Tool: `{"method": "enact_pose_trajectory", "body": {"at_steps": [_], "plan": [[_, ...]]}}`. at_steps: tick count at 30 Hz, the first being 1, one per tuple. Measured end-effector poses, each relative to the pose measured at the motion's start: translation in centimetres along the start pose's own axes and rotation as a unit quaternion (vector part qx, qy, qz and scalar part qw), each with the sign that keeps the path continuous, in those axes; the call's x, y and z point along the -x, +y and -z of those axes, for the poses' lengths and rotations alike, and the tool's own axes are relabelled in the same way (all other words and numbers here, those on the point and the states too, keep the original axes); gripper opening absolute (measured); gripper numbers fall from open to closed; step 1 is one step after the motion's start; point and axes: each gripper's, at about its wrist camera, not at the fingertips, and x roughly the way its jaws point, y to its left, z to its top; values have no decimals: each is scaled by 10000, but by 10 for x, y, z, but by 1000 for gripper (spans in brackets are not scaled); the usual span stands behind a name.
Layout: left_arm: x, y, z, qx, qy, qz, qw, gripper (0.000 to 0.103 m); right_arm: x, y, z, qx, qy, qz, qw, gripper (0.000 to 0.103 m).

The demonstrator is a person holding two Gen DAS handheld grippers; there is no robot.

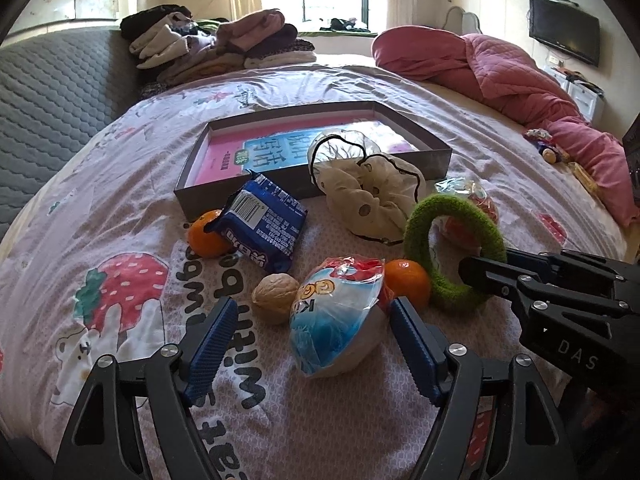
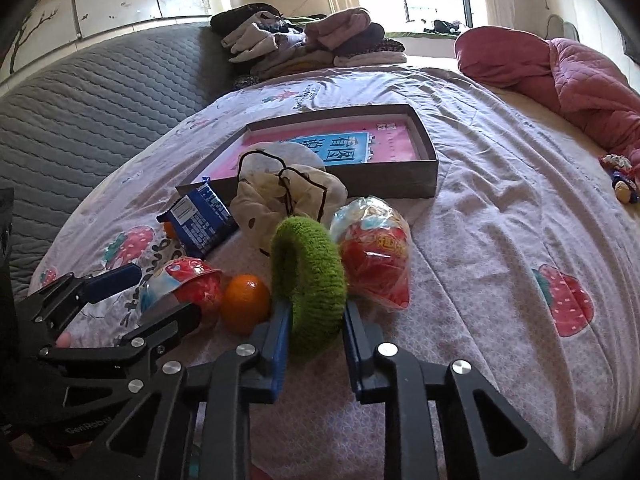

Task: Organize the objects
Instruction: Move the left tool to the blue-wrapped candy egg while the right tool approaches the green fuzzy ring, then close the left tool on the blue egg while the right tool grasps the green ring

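The right hand-held gripper is clamped on the green fuzzy ring, which stands upright between its blue pads. The left hand-held gripper has its jaws apart around the blue jelly cup on the bed. A walnut and an orange sit just beside the cup. Farther out lie a blue snack packet, a spotted scrunchie and an open grey box.
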Motion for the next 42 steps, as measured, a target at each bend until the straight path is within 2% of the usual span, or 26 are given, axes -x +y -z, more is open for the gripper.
{"method": "enact_pose_trajectory", "body": {"at_steps": [4,6,42], "plan": [[-1,1,0,41,17,136,9999,57,2,4,0,87,-55,-47,9999,21],[-2,0,0,45,39,190,9998,52,3,6,-1,118,-76,-57,9999,20],[32,9,-8,186,-423,103,9989,52,33,19,-14,455,-635,-93,9969,17]]}}
